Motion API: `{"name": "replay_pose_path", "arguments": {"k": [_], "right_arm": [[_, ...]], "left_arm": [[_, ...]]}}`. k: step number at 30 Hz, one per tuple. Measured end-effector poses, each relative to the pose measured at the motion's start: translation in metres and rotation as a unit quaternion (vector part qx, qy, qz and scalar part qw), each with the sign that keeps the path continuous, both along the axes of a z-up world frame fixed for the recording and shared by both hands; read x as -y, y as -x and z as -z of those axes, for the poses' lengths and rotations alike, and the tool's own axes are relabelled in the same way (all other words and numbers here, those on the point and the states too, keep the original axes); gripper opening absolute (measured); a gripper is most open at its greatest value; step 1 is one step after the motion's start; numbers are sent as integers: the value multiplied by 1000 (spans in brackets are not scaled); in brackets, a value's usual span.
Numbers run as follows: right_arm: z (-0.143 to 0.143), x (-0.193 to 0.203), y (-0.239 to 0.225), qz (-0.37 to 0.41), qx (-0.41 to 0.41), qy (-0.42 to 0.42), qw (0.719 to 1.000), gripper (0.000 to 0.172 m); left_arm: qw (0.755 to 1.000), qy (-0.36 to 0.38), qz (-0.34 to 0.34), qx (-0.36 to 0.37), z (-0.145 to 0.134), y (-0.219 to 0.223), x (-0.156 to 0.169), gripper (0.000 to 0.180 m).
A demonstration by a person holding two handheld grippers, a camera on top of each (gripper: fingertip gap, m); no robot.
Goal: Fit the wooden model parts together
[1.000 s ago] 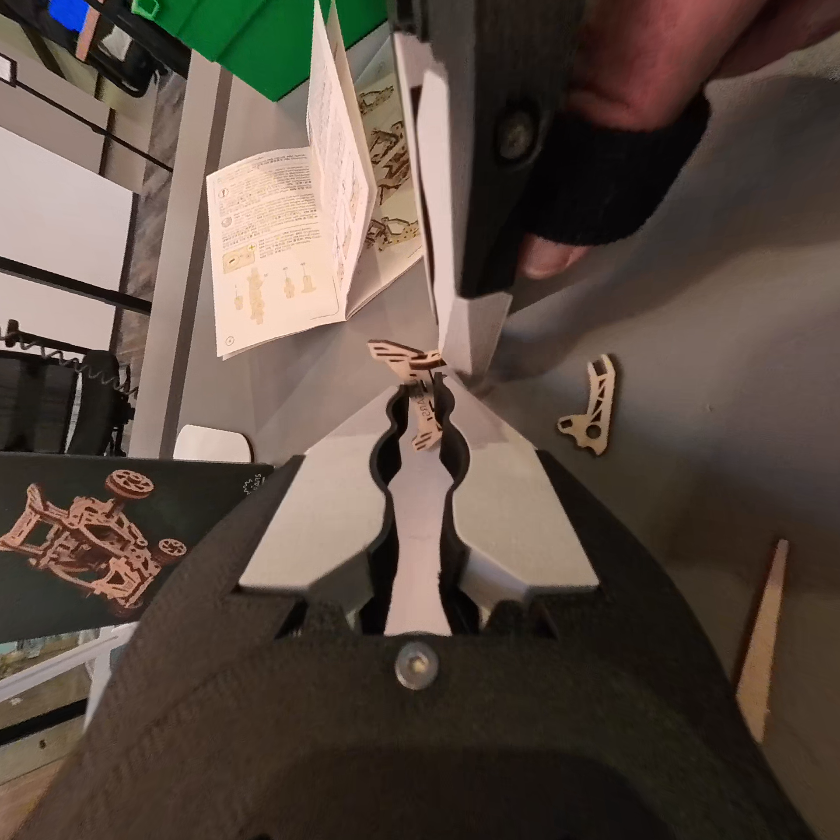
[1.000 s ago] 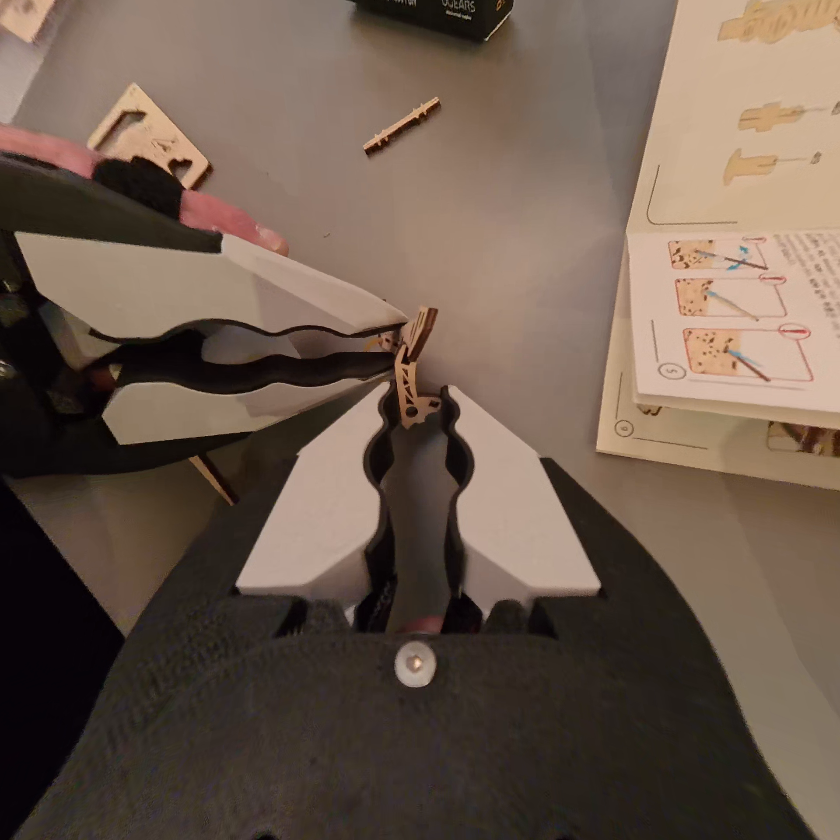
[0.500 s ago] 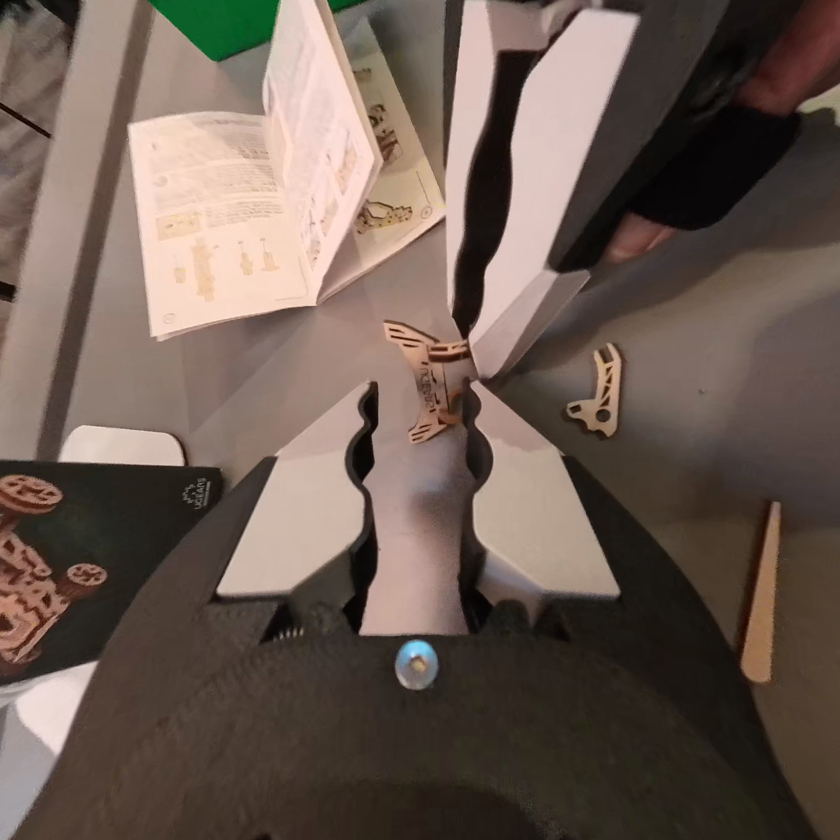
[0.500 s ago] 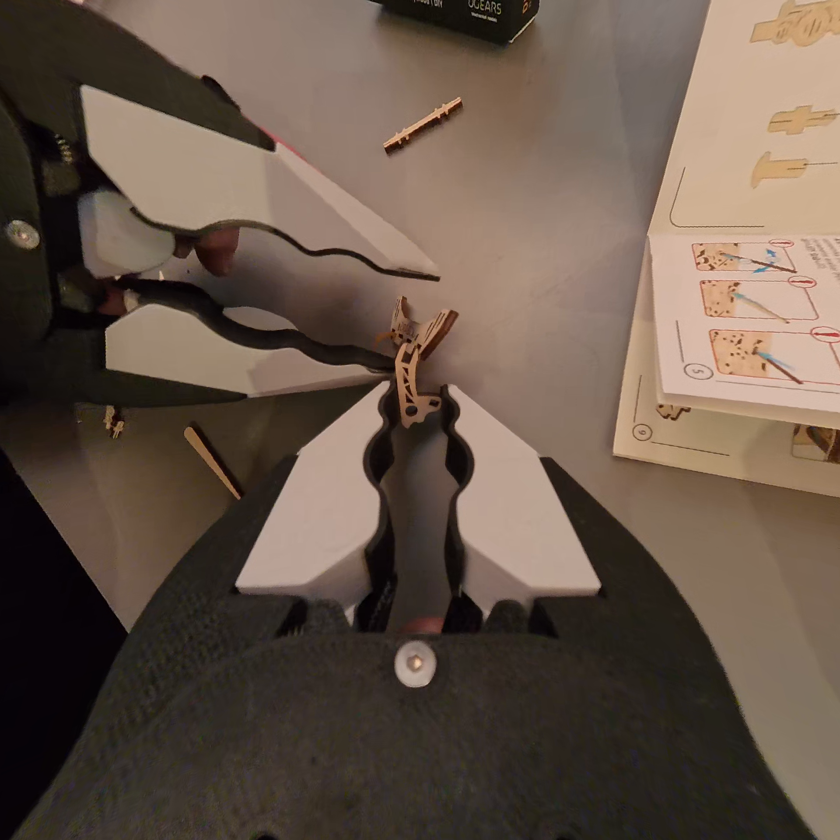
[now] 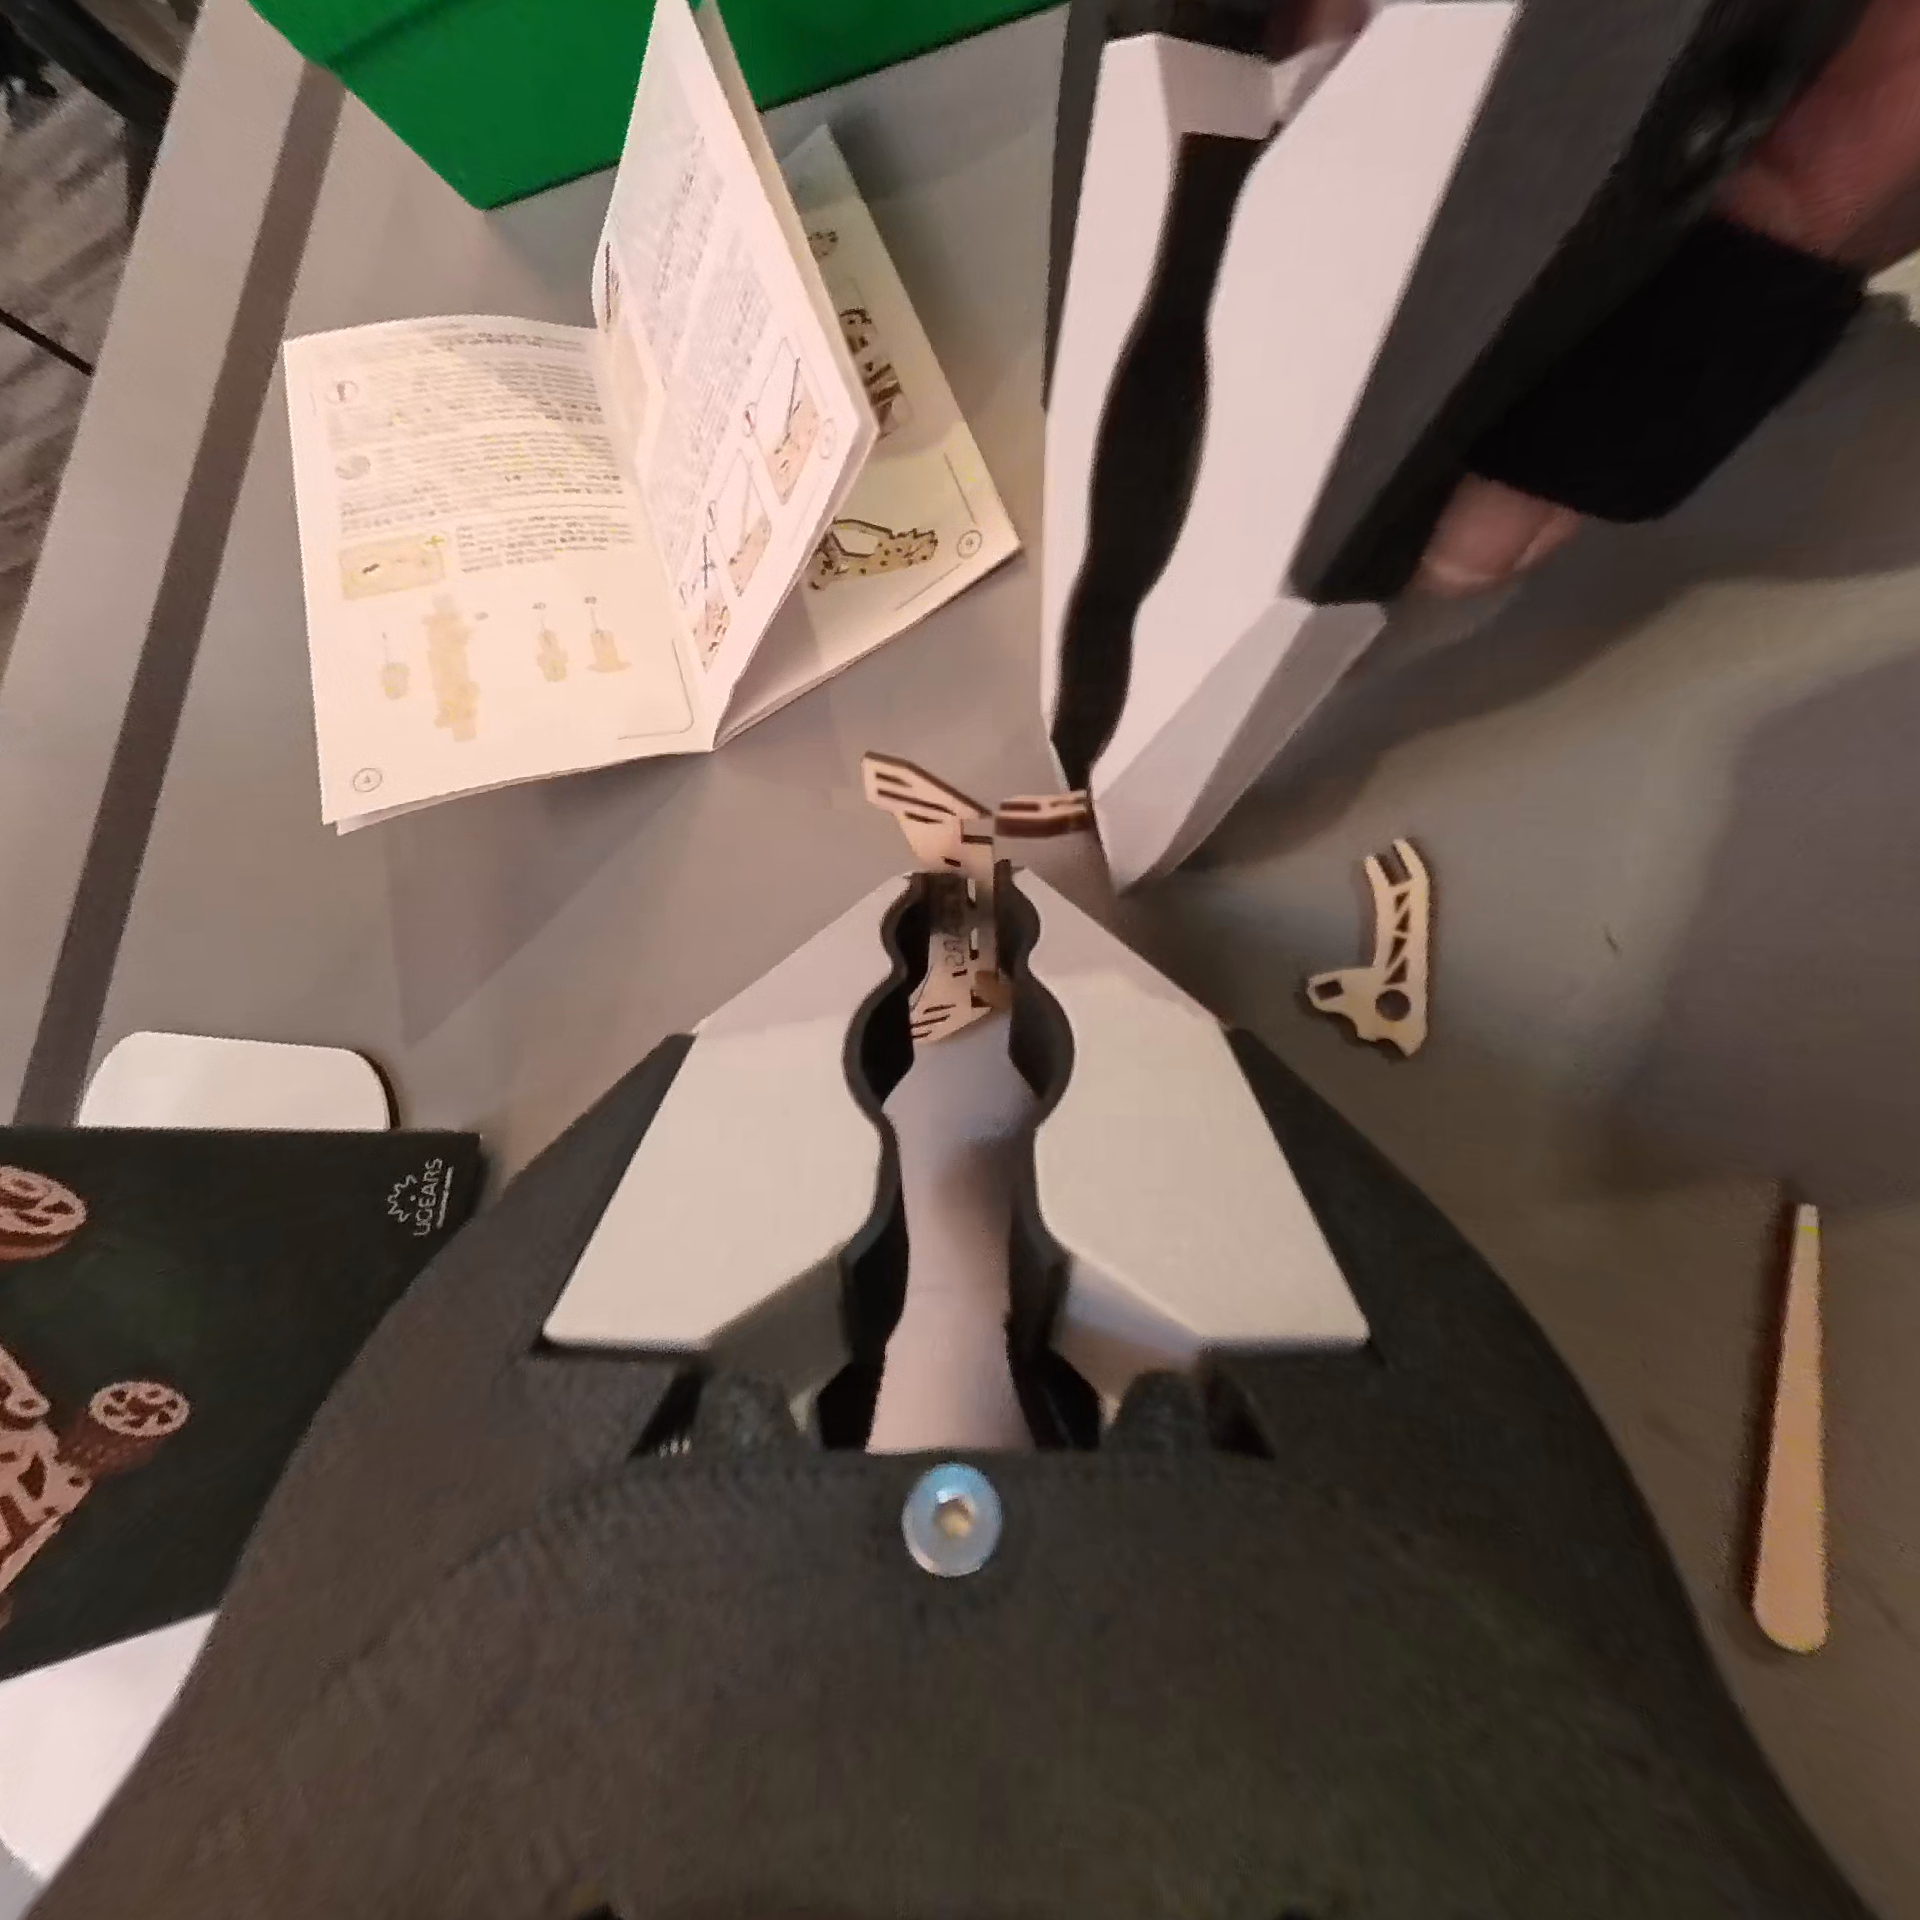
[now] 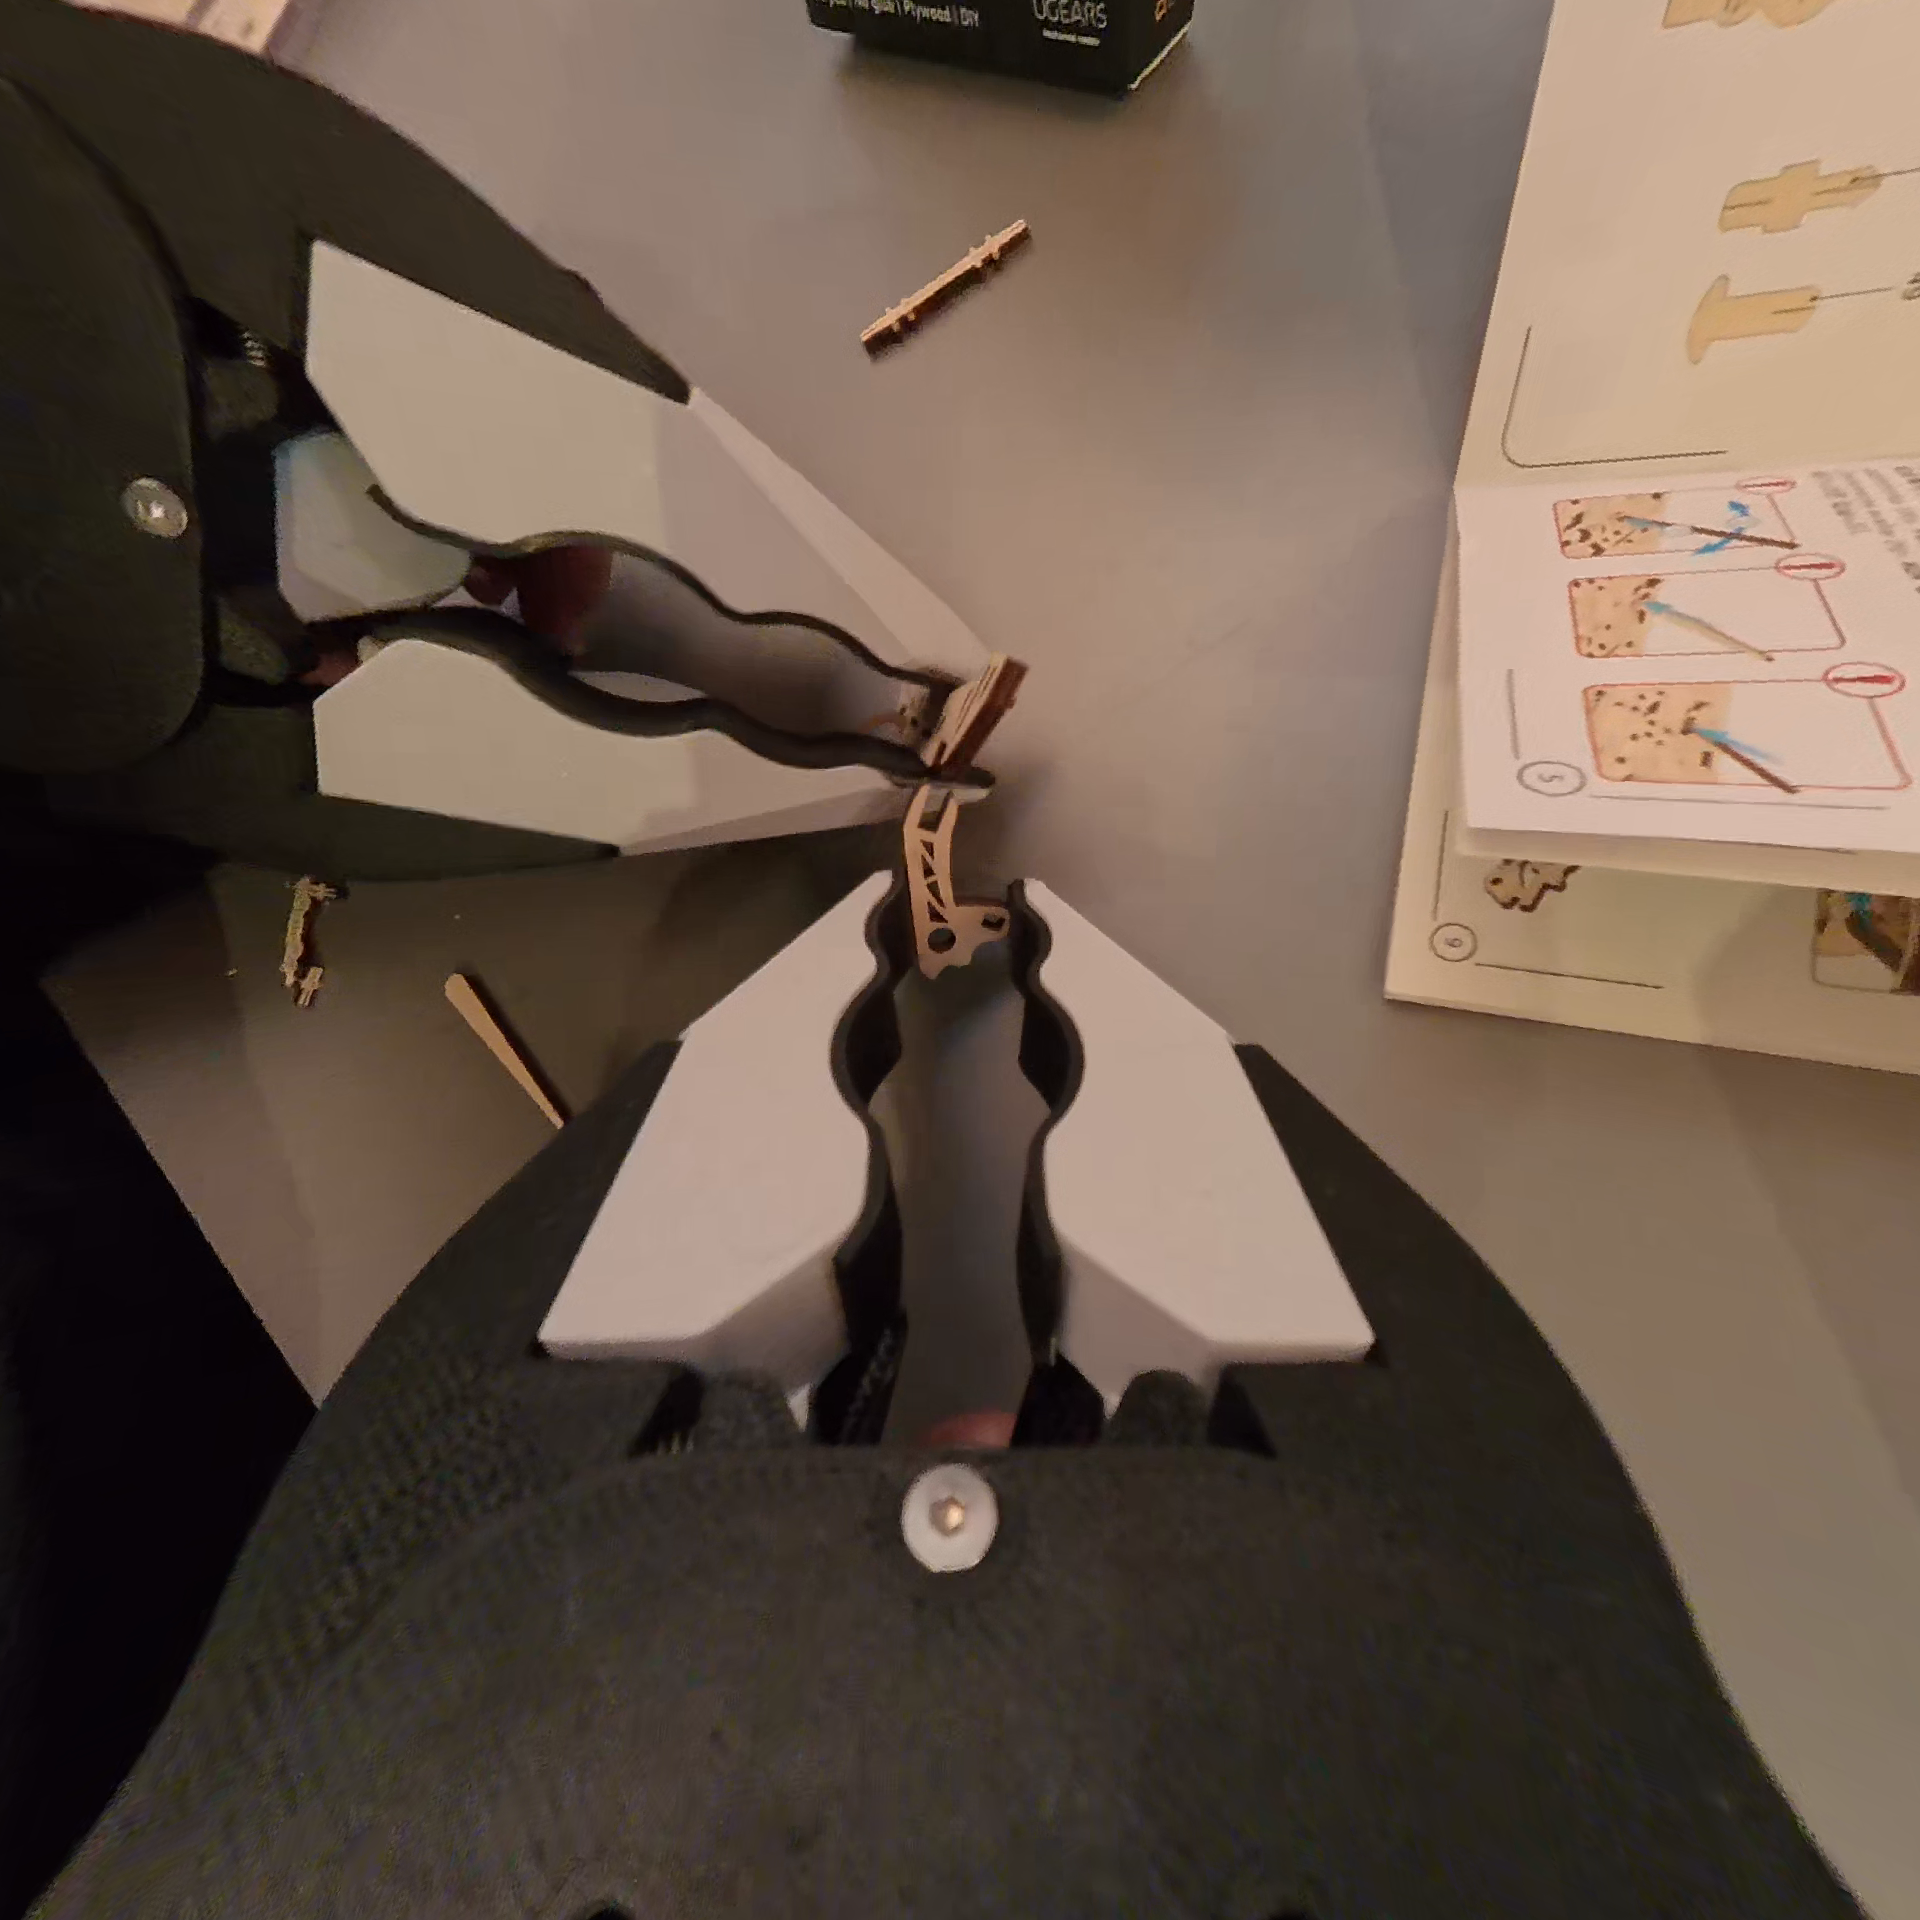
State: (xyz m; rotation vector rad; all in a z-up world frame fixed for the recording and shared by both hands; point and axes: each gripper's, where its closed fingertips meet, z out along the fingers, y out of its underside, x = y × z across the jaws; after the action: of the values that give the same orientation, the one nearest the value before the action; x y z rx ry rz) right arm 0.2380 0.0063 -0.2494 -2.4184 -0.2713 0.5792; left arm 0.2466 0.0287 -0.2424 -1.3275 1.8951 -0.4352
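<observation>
Above bare grey counter (image 6: 1195,520), the left claw (image 5: 961,883) pinches a slotted wooden piece (image 5: 951,935), the right claw (image 6: 951,894) a curved wooden strut (image 6: 940,883), joined between booklet (image 6: 1662,644) and loose strut (image 5: 1371,956).

We see a grey table (image 5: 312,883) under dim, warm light, with a green box (image 5: 499,94) at its far edge.

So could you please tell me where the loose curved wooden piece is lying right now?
In the left wrist view, the curved piece lies flat on the grey table, right of the left gripper and just beyond the wooden stick.
</observation>
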Motion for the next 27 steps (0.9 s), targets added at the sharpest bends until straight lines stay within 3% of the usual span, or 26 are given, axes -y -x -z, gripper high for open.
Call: {"name": "replay_pose_path", "arguments": {"k": [17,27], "right_arm": [[-2,-2,0,-8,-31,-6,999,15],[-9,-3,2,32,-134,16,990,15]], "left_arm": [[999,-43,8,15,-2,-3,3,11],[991,-130,7,28,-12,-5,1,10]]}}
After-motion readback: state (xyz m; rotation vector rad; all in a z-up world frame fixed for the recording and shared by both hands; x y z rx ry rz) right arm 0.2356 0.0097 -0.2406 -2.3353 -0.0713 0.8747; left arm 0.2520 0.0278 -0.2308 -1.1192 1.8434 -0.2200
